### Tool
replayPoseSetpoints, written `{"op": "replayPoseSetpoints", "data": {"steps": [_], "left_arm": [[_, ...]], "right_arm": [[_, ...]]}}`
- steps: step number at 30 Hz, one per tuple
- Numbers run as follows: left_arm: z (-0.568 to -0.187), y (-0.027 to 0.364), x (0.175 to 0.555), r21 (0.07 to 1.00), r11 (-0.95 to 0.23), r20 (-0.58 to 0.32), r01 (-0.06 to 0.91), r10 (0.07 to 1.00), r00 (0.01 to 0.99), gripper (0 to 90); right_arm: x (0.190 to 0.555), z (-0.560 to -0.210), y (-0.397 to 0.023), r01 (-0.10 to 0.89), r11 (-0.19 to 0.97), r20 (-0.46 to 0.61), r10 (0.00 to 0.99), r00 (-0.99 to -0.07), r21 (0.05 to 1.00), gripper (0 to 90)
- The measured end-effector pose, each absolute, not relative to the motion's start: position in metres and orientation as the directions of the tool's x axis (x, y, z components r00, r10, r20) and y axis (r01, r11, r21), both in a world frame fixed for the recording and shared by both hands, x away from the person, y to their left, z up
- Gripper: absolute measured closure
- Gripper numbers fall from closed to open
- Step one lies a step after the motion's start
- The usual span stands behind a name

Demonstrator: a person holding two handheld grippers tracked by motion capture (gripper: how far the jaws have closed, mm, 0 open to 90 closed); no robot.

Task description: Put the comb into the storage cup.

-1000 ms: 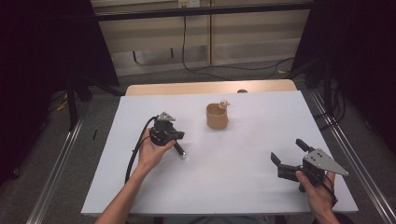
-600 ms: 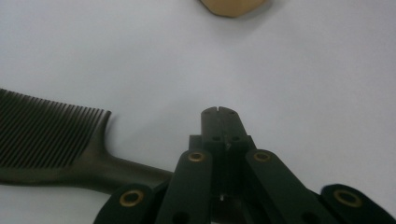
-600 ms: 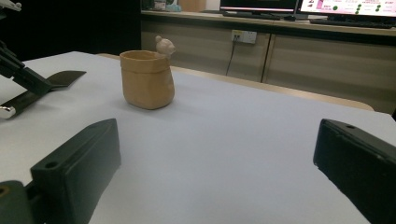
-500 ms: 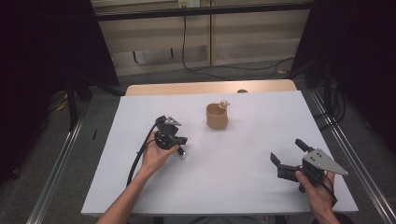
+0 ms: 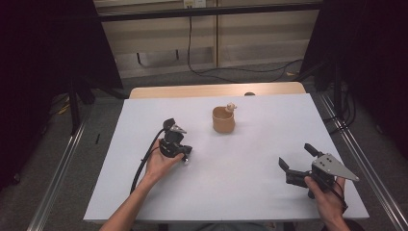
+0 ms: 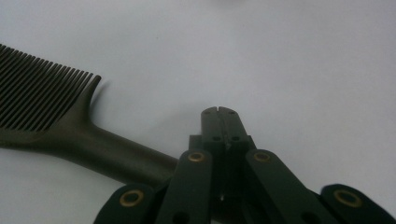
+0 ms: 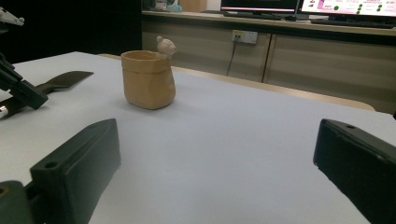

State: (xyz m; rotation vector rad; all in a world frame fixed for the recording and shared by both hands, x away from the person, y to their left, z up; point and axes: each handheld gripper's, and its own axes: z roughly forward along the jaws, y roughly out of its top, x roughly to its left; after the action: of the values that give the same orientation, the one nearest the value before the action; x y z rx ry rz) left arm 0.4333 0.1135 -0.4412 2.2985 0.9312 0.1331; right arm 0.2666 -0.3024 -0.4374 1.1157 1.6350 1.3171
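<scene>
On my left I have the left tool (image 6: pixel 222 114) down over the white bench (image 5: pixel 240 192), left of centre, with its two jaws pressed together tip to tip and nothing pinched between the tips. In the left gripper view a dark comb (image 6: pixel 70 135) lies flat on the bench just beside those jaws. Its handle runs from under the tool's linkage at the bottom of that view up and away to the left edge, where the row of fine teeth fans out. So its long axis is a shallow diagonal in that view, with the toothed end pointing left and away from the jaws. I cannot tell whether the handle touches the underside of the tool or just passes beneath it. In the high view the comb is hidden by my hand and the tool, so I cannot give its heading on the bench from there. In the right gripper view a dark flat end of it (image 7: pixel 65 80) shows beyond the left tool, left of the cup.

My right tool (image 5: pixel 298 161) sits near the front right corner of the bench with its jaws spread wide and empty, facing the middle of the bench.

A small tan cup (image 5: pixel 223 120) stands upright toward the far side of the bench, with a little pale figure (image 7: pixel 166 45) on its rim, well apart from both tools
</scene>
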Motion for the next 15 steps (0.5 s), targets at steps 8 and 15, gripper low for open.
{"op": "replayPoseSetpoints", "data": {"steps": [8,15], "left_arm": [[-0.442,0.1153,0.4341,0.601,-0.532,-0.154,0.597,0.655,0.74,90.0],[-0.4411,0.1165,0.4337,0.587,-0.538,-0.169,0.606,0.65,0.741,90.0]], "right_arm": [[0.2666,-0.4375,-0.3021,0.175,0.092,-0.026,0.938,-0.346,0.98,0.0],[0.2664,-0.4374,-0.3022,0.173,0.093,-0.027,0.937,-0.348,0.98,0.0]]}}
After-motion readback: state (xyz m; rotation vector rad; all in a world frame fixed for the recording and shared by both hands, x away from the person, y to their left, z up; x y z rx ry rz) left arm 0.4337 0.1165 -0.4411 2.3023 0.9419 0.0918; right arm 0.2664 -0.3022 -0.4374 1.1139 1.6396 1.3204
